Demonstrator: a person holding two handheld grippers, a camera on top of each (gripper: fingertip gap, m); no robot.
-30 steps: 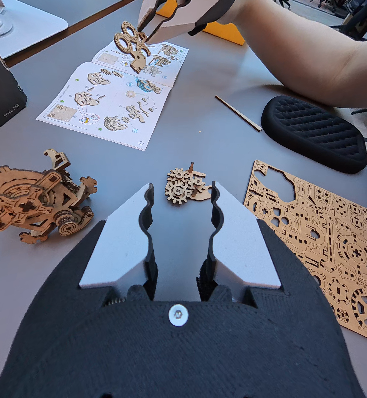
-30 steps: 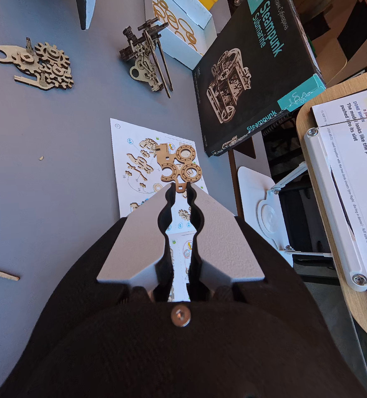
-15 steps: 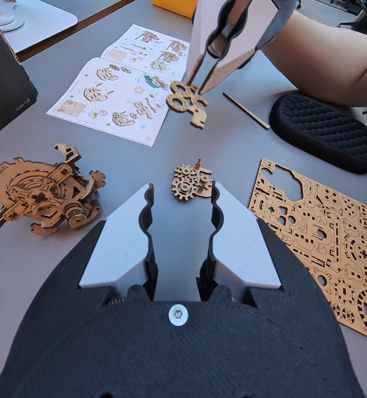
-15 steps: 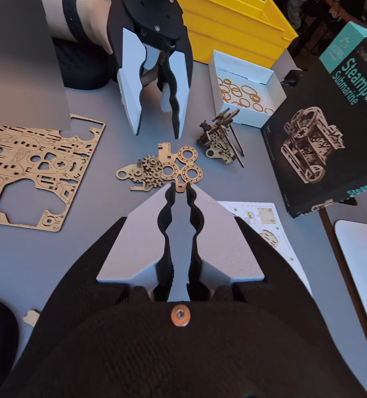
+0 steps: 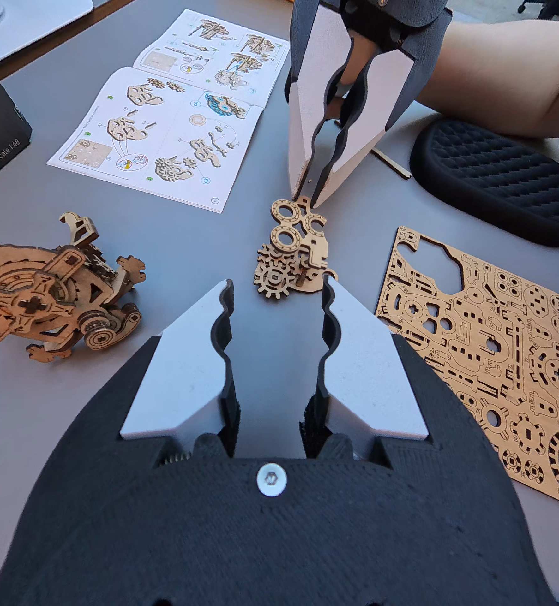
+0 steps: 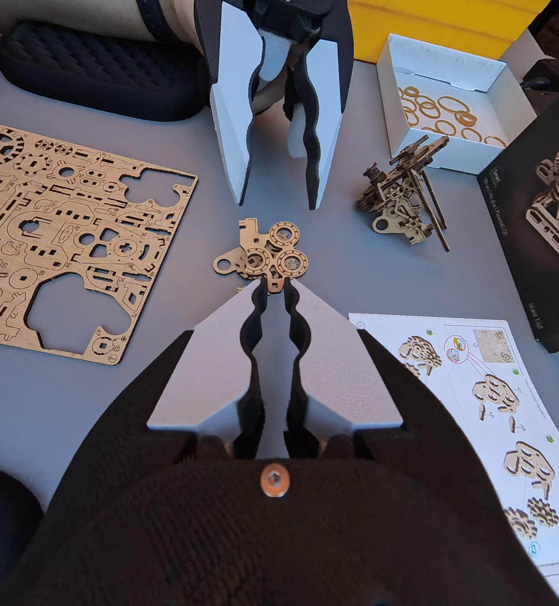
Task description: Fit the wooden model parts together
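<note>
My right gripper (image 6: 275, 284) is shut on the tab of a wooden plate with three rings (image 6: 251, 238). It holds the plate flat over the small gear assembly (image 6: 235, 262) on the grey table, and the two overlap. In the left wrist view the ring plate (image 5: 314, 250) tilts down onto the gears (image 5: 283, 286) under the right gripper (image 5: 306, 200). My left gripper (image 5: 276, 288) is open and empty, its tips just short of the gear assembly. It shows opposite in the right wrist view (image 6: 278, 205). I cannot tell whether the plate sits on the pegs.
A wooden parts sheet (image 5: 501, 344) lies right of the gears. A partly built model (image 5: 42, 295) stands to the left and an open instruction booklet (image 5: 173, 114) lies behind. Also here are a black padded rest (image 5: 494, 183), a thin stick (image 5: 389, 160), a white box of rings (image 6: 442, 105) and a black kit box (image 6: 550, 229). Some 6 cm of space lies between my two pairs of fingers.
My right gripper has carried the ring plate from above the booklet down over the gear assembly. My left gripper has stayed open and edged closer to the gears.
</note>
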